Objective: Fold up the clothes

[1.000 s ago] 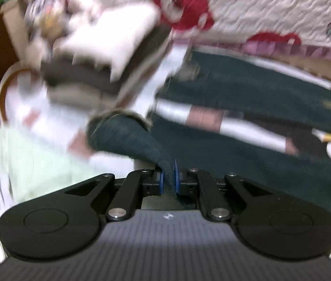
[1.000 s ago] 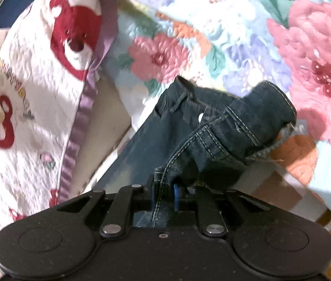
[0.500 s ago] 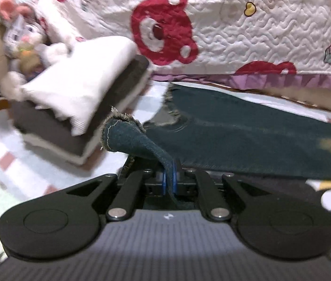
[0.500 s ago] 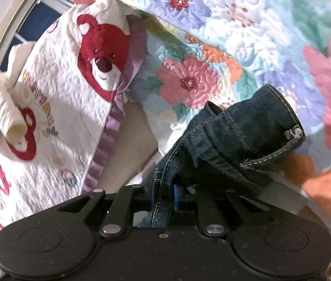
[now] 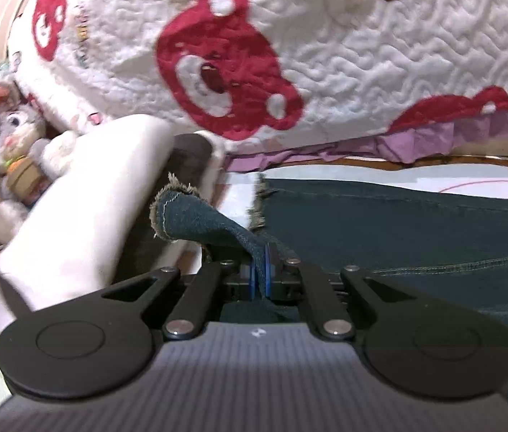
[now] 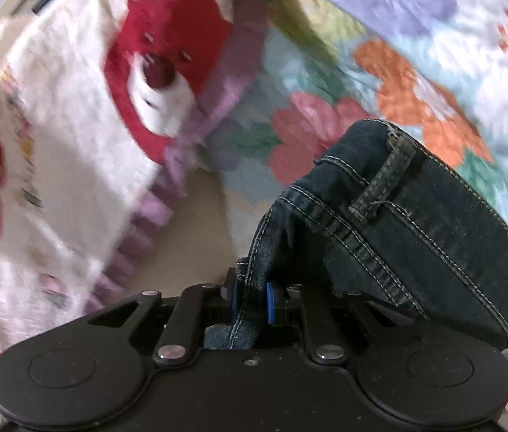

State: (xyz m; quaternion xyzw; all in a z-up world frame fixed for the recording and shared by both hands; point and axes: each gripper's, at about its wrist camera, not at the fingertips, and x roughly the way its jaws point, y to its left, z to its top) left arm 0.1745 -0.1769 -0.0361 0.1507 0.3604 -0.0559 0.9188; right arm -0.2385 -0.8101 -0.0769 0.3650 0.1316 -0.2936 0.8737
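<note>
Bed (image 5: 239, 187) carries everything; pale printed sheet shows as bare strip. Dark jeans (image 5: 416, 230) lie spread flat across it. White quilt with red bears (image 5: 326, 54) heaped behind, purple frill touching sheet. Folded stack of clothes (image 5: 92, 194) just left of jeans. Floral quilt (image 6: 380, 54) beside bear quilt.

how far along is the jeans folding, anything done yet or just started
Done: a stack of folded clothes already sits at the left by the plush toy. In hand: the jeans. The left gripper is shut on a frayed leg hem, and the right gripper is shut on the waistband end, bunched near a belt loop. Left: one leg lies flat on the bed with no finished fold visible, so the jeans are at an early stage.
</note>
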